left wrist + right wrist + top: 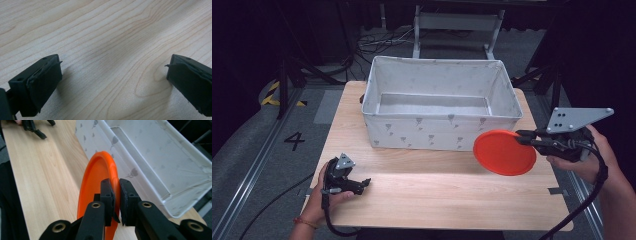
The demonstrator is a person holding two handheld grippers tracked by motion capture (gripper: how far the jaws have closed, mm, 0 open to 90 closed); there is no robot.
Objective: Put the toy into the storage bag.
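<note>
Over the right front part of the wooden table (412,187), the high view shows the right gripper (524,137) holding an orange disc (504,152) by its rim, the disc lifted clear of the wood and hanging just in front of the near right corner of the white fabric bin (439,132), which looks empty. By its thin, even shape the disc seems a light, stiff plastic plate or lid, probably smooth and a little slippery, so the raised rim is the sensible place to pinch it, as is done now; held by one edge, it could swing or slide if the grip slackens. At the near left corner the left gripper (362,184) rests low by the table in the person's left hand (319,197), well apart from the disc. From the left gripper view, its two black jaws stand far apart with nothing but bare wood grain between them, close above the surface. From the right gripper view, the jaws are drawn narrow and clamp the orange disc's (96,185) rim between their pads, the disc standing on edge, with the bin's wall (140,152) just beside it.
</note>
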